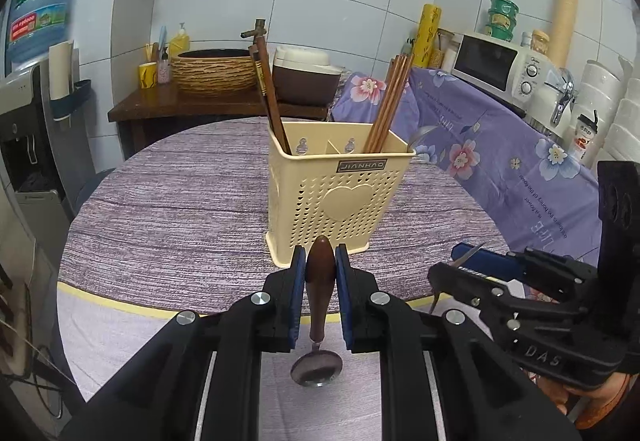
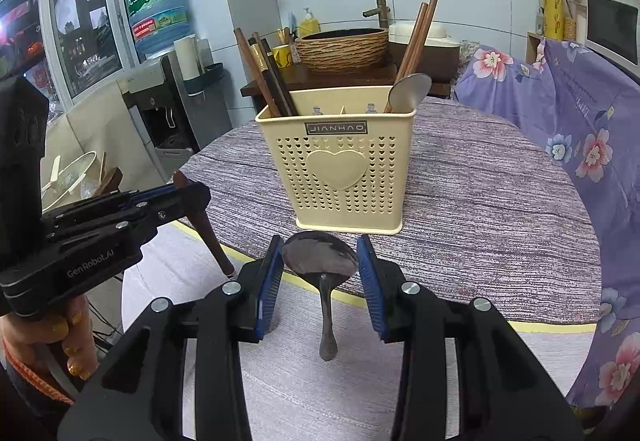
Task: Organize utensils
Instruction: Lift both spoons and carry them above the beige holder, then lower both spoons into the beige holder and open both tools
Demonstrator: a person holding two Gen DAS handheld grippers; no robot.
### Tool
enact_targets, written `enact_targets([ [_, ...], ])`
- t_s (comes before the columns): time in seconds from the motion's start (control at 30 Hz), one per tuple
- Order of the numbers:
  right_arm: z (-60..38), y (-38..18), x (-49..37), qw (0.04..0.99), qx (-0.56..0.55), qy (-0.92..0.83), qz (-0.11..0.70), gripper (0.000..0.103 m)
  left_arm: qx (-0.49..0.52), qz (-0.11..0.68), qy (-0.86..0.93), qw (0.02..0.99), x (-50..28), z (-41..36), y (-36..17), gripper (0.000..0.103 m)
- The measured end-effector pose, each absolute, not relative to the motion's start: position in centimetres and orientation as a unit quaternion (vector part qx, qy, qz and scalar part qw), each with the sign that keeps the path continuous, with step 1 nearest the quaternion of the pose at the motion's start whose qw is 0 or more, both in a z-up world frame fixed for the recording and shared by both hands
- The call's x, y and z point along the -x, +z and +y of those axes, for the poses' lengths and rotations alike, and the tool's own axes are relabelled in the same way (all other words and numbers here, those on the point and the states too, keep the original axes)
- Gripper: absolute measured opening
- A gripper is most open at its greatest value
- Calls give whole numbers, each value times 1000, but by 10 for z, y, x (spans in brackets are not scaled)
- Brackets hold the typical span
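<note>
The cream utensil holder (image 1: pixel 338 193) stands upright on the round purple-clothed surface (image 1: pixel 168 209), its heart-embossed, perforated front facing both tools. Inside it, dark chopsticks (image 1: pixel 270 97) lean out of the left compartment and a bundle of lighter brown chopsticks (image 1: pixel 390 101) out of the right one, where a metal spoon (image 2: pixel 410 93) also stands bowl-up. Just in front of the holder's base, the left tool (image 1: pixel 320 265) is closed on the wooden handle of a spoon with a brown handle (image 1: pixel 320 281), its blue pads (image 1: pixel 297 297) pressing on either side of the handle; the handle tip points toward the holder and the metal bowl hangs below, nearer the camera. To the right of that, also in front of the holder, the right tool (image 2: pixel 320 281) has its pads spread moderately, about as wide as the bowl of a second all-metal spoon (image 2: pixel 320 261) sitting between them; whether both pads actually press on that bowl cannot be told from the right wrist view. This spoon's bowl lies toward the holder and its handle drops down toward the camera. Behind the holder, a woven basin (image 1: pixel 216 71) sits on a dark wooden side table
</note>
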State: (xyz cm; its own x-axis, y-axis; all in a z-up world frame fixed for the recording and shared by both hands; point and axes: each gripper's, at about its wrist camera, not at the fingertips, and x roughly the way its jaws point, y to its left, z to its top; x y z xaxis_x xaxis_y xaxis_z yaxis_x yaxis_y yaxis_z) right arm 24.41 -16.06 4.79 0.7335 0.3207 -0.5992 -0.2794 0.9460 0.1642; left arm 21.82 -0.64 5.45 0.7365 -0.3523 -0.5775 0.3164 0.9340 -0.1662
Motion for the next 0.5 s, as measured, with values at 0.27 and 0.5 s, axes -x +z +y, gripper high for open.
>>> enact_targets([
  [0.27, -164, 47, -243, 932, -36, 159, 324, 38, 29, 309, -180, 933, -217, -6, 57, 16],
  [0.5, -166, 52, -241, 934, -34, 162, 317, 38, 30, 299, -181, 936, -217, -3, 65, 16],
])
